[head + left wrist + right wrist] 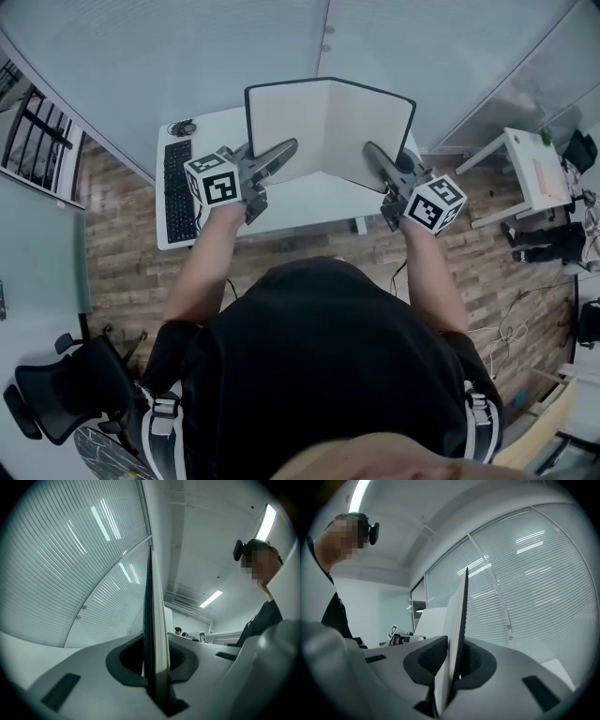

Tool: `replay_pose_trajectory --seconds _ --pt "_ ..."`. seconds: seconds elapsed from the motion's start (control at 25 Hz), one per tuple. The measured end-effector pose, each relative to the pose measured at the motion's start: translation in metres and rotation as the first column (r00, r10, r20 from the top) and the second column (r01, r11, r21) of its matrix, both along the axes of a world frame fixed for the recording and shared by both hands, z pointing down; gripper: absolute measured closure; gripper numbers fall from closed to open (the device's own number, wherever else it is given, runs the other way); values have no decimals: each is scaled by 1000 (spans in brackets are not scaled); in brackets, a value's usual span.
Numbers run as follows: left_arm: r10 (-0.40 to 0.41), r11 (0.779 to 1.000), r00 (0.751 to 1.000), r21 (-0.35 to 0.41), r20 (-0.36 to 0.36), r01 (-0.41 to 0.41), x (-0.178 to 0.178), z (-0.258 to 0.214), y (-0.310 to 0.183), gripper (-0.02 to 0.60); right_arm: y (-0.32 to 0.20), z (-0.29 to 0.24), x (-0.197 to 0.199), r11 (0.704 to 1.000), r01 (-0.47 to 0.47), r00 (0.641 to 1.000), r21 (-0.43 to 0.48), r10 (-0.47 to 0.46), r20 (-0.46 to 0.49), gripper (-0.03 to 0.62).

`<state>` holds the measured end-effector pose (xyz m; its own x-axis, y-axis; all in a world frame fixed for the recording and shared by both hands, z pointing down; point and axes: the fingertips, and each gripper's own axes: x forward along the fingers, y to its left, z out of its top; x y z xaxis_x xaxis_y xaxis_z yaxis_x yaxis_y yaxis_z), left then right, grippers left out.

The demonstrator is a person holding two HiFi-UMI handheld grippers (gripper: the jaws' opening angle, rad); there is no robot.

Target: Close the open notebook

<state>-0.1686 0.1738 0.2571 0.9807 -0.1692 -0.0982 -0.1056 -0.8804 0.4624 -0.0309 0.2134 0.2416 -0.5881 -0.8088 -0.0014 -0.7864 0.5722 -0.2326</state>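
Presently the open notebook (328, 127) is held upright above the desk (291, 202), its spine standing roughly vertical over the desk's middle. One cover edge is clamped by the left gripper (286, 148), the other by the right gripper (373, 152), each judged equally far from that spine.

The right gripper (453, 670) has its jaws pressed on the notebook (458, 616). The gripped half stands upright between them, seen edge-on, with pale pages on the left and dark cover on the right. Slatted blinds (529, 583) fill the right side. A person (335, 616) in dark clothing is at the left edge.
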Motion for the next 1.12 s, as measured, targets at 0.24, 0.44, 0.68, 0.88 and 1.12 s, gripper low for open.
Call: replay_pose_trajectory --seconds 0.24,0.44,0.68,0.88,1.12 --pt "-1 1000 1000 -14 14 1 14 9 -12 523 -4 6 3 999 48 999 -5 -48 -10 523" --pt "3 1000 999 5 33 -3 22 11 -13 522 -10 17 15 999 25 1000 -42 -26 -16 525" --pt "8 1000 999 4 53 -8 34 12 -20 522 -20 23 31 998 24 1000 -66 -23 12 525" --pt "-2 1000 998 25 65 1 42 6 -28 522 -28 19 38 998 32 999 -57 -32 10 530" --pt "-11 1000 998 11 68 10 57 8 -43 522 -46 22 54 996 44 999 -73 -43 25 533"
